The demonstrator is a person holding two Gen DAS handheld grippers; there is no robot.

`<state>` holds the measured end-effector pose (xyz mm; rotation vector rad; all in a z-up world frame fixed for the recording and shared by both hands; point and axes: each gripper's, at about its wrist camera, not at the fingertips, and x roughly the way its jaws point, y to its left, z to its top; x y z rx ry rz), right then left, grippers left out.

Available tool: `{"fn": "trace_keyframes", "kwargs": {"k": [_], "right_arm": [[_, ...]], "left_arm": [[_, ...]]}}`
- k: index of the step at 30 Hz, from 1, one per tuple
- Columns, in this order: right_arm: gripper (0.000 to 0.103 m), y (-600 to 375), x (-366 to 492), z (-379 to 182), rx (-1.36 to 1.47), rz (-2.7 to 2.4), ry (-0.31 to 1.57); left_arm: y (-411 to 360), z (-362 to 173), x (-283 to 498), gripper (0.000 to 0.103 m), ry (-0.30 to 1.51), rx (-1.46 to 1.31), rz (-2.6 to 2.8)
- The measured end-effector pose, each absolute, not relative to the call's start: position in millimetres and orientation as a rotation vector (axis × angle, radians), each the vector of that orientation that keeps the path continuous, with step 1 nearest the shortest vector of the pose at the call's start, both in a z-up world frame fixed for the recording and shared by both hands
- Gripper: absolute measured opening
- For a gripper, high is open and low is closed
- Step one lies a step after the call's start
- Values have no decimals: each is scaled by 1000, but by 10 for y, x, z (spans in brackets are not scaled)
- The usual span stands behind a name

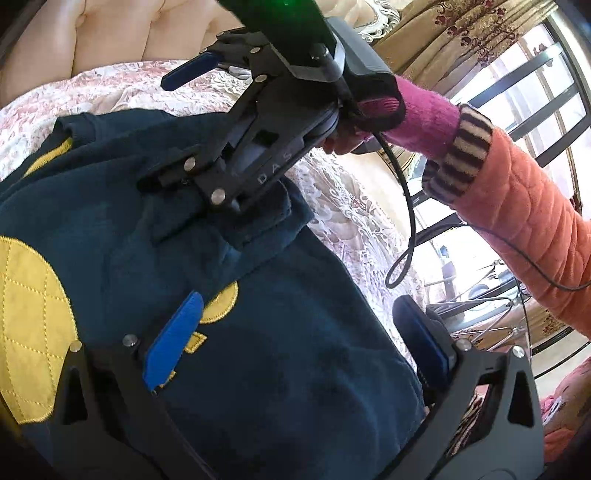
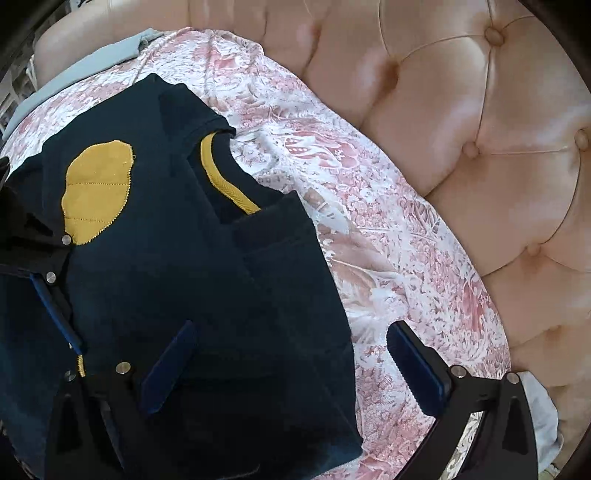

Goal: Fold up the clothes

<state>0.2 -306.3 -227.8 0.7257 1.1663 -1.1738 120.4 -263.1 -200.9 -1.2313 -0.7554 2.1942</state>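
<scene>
left gripper jaws apart over navy sweater | right gripper jaws apart above sweater edge, floral bedspread

Dark teal garment, yellow quilted patches (sleeves folded inward), flat on bedspread

a pink floral bedspread meets a tufted peach headboard; daylight floods barred windows beside patterned curtains.

Home bedroom: tufted peach headboard, pink floral bedspread over the bed, embroidered floral curtains beside a dark-framed window, navy garment laid out on the bedspread.
</scene>
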Motion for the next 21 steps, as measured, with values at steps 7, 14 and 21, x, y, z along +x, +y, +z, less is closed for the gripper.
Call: {"fn": "trace_keyframes", "kwargs": {"k": [7,14,21], "right_arm": [[103,-2931,-173,-2182,792,-1254,1076],[103,-2692,-205,-1883,769,-1239,1002],[103,-2710,-350,-2223,854,-1233,1040]], "left_arm": [[-2510,-1911,1157,103,-714,-1281,2183],[-2528,-1700,1064,103,-798,-1128,2199],[-2452,-1950,937,103,-792,-1172,2229]]}}
